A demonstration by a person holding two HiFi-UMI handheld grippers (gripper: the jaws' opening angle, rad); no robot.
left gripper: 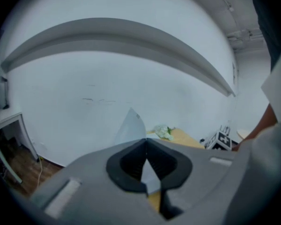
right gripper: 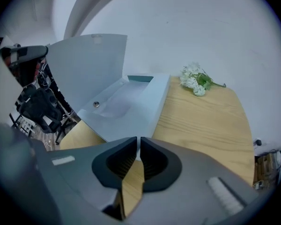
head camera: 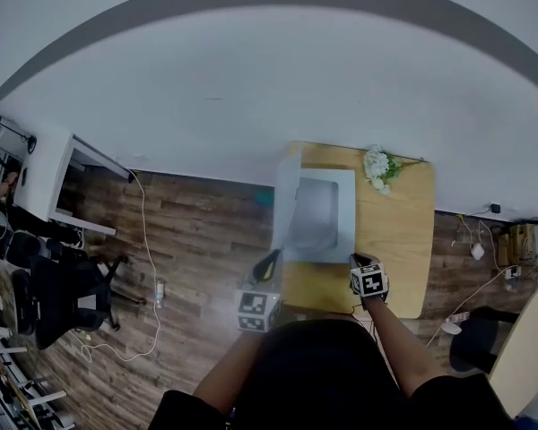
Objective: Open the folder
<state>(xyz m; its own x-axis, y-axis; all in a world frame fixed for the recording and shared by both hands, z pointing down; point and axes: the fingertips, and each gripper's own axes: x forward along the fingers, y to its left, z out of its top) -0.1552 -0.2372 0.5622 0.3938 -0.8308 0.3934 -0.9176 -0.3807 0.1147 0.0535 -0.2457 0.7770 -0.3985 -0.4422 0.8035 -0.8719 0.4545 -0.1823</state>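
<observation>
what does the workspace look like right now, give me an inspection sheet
surface: wooden table, light grain
job's things: folder lies on the table, its cover raised on the left side
clutter: white flowers at the table's far edge
grippers: left gripper shut on the cover's edge; right gripper has jaws nearly together at the folder's near corner, grip unclear
cables: white cable on the floor left of the table
surroundings: wood floor, black chair, white wall
</observation>
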